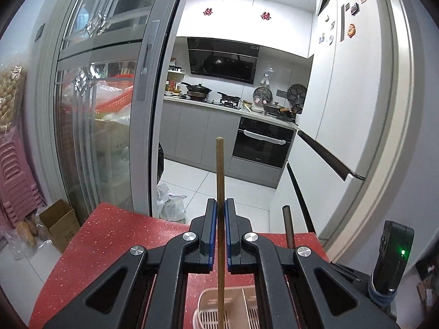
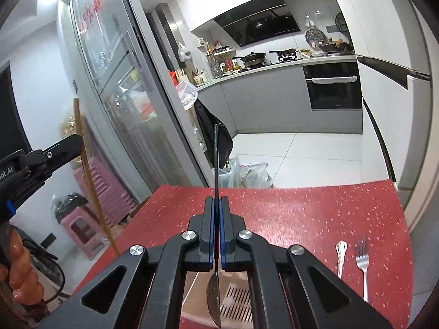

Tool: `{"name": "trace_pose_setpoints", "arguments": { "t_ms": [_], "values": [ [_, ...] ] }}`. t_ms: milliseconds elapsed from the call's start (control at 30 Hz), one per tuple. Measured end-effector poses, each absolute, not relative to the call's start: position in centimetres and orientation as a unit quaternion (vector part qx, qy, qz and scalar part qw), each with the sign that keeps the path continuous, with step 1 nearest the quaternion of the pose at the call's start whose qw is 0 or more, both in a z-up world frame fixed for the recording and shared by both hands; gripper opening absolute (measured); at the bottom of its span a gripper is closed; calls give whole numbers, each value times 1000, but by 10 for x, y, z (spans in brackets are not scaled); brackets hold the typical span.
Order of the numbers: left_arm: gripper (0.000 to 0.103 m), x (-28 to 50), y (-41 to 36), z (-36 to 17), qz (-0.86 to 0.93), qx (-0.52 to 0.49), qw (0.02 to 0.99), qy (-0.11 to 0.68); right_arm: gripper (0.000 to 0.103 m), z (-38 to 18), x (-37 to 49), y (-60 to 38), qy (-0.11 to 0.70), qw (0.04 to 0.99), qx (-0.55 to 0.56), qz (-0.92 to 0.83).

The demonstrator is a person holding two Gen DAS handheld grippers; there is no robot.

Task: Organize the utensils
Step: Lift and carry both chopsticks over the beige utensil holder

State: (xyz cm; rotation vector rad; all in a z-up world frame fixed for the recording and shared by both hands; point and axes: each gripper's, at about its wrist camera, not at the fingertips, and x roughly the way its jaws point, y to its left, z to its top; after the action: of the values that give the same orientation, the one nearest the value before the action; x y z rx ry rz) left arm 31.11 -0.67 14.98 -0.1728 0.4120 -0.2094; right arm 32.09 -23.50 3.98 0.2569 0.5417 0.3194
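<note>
My left gripper (image 1: pixel 221 205) is shut on a wooden chopstick (image 1: pixel 220 170) held upright, its lower end down in a pink slotted utensil holder (image 1: pixel 208 311) on the red table (image 1: pixel 109 235). My right gripper (image 2: pixel 216 201) is shut on a black-handled spoon (image 2: pixel 216 298), held upright with the bowl down over the holder (image 2: pixel 236 301). The left gripper (image 2: pixel 79 145) and its chopstick (image 2: pixel 87 175) also show at the left of the right wrist view. A dark utensil handle (image 1: pixel 288 227) stands to the right of my left gripper.
A silver fork (image 2: pixel 362 260) and a silver spoon (image 2: pixel 341 255) lie on the red table (image 2: pixel 301 213) at the right. Beyond the table's far edge are a glass sliding door (image 1: pixel 115 109), plastic bags (image 2: pixel 247 175) on the floor and pink stools (image 2: pixel 82 227).
</note>
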Motion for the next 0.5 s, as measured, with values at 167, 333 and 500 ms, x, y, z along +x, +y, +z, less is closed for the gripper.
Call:
{"name": "trace_pose_setpoints", "arguments": {
  "t_ms": [167, 333, 500],
  "values": [
    [27, 328, -12, 128, -98, -89, 969, 208, 3, 25, 335, -228, 271, 944, 104, 157],
    [27, 334, -17, 111, -95, -89, 967, 219, 3, 15, 338, -226, 279, 942, 92, 164],
    [27, 336, -12, 110, -93, -102, 965, 225, 3, 9, 327, -230, 278, 941, 91, 172]
  ]
}}
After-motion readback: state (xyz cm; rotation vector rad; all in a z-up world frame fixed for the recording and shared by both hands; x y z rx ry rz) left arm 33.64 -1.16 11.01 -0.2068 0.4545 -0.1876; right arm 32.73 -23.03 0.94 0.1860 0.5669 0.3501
